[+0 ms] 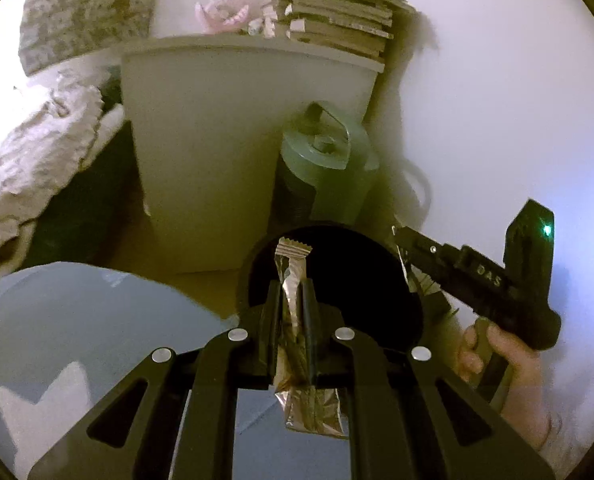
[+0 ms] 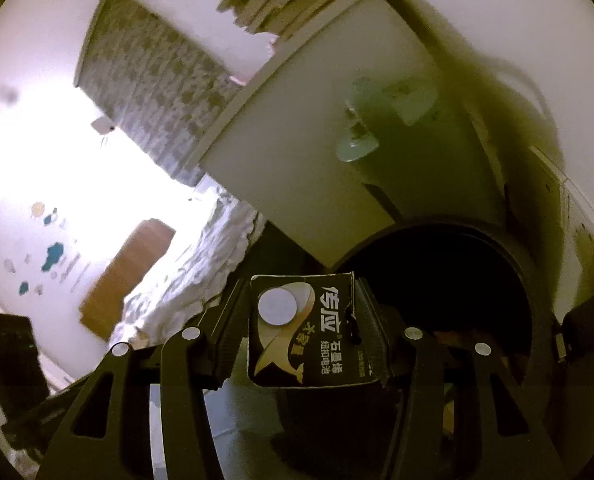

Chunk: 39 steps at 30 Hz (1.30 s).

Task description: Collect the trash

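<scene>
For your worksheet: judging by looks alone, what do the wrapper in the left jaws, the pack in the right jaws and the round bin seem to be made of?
Wrapper: probably metallised plastic film; shiny, creased, with a crimped zigzag end.
Battery pack: likely glossy printed card; flat, with a torn edge and a silvery coin cell showing.
Bin: dark and matt, possibly plastic; too dim to be sure.

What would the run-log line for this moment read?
left gripper: shut on foil wrapper | right gripper: shut on battery card | both near black bin opening | nothing dropped yet
</scene>
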{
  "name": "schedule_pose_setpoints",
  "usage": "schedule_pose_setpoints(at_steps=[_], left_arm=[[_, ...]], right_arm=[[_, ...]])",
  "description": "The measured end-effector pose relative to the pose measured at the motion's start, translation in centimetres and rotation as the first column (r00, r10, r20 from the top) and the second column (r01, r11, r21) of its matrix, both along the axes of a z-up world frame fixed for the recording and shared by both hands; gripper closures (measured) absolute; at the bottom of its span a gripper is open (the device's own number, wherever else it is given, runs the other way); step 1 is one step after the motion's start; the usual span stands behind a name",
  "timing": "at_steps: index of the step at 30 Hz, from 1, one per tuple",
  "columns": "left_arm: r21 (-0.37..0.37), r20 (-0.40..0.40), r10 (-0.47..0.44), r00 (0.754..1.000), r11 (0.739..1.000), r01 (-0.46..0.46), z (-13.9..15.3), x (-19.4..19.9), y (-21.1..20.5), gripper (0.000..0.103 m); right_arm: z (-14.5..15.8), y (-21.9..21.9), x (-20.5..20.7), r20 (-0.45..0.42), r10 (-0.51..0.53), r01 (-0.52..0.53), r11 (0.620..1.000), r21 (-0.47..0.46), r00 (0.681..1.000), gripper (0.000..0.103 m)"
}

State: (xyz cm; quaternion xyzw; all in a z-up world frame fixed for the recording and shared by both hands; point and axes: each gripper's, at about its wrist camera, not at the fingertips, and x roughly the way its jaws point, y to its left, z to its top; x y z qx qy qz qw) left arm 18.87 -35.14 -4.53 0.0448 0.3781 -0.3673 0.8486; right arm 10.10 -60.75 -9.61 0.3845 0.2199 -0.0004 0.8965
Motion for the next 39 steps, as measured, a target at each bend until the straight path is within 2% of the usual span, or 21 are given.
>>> schedule_pose_setpoints(at_steps=[5,19,20,22,23,24,26,29,33,39], left_arm=[[-0.059,-0.095,-0.046,0.994,0.997,0.041,-1.8,2.7,-1.8,0.091],[-0.048,-0.188,-0.109,0.976,0.994,0.101,-5.9,4.9,-6.3,0.088],[-0.042,-0.189,-0.114,0.975,0.993,0.108,-6.1,4.9,-6.6,0.085],[-0.025,-0.189,-0.114,0.975,0.994,0.111,-6.2,4.9,-7.2,0.059],[-0.016,-0.18,-0.105,0.978,0.994,0.104,-6.1,4.8,-7.3,0.034],[-0.015,-0.156,-0.093,0.983,0.996,0.092,-5.8,4.5,-7.3,0.019],[-0.023,-0.114,-0.089,0.989,0.996,0.087,-5.1,3.9,-6.9,0.014],[-0.012,-0.089,-0.108,0.99,0.994,0.108,-4.2,3.1,-6.7,0.013],[0.009,-0.046,-0.103,0.994,0.995,0.104,-2.4,1.5,-5.6,0.007],[-0.016,-0.014,-0.026,1.0,1.0,0.026,1.3,-1.5,-0.6,0.005]], right_arm=[[-1.4,-1.3,1.0,-0.037,-0.026,0.027,0.999,0.023,0.999,0.05],[-3.4,-2.3,2.2,-0.116,-0.037,0.045,0.997,0.066,0.993,0.048],[-3.4,-2.3,2.3,-0.116,-0.039,0.047,0.997,0.066,0.992,0.046],[-3.4,-2.1,2.0,-0.12,-0.045,0.053,0.996,0.066,0.992,0.045],[-3.4,-2.0,2.0,-0.122,-0.045,0.054,0.996,0.07,0.991,0.043],[-3.4,-2.0,1.9,-0.124,-0.046,0.055,0.996,0.073,0.991,0.042],[-3.4,-2.0,1.9,-0.126,-0.054,0.064,0.995,0.074,0.991,0.037],[-3.3,-1.9,1.7,-0.121,-0.063,0.072,0.995,0.072,0.991,0.036],[-3.3,-1.9,1.6,-0.119,-0.08,0.088,0.994,0.064,0.99,0.033],[-2.6,-0.8,1.8,-0.122,-0.079,0.081,0.997,0.006,0.989,0.028]])
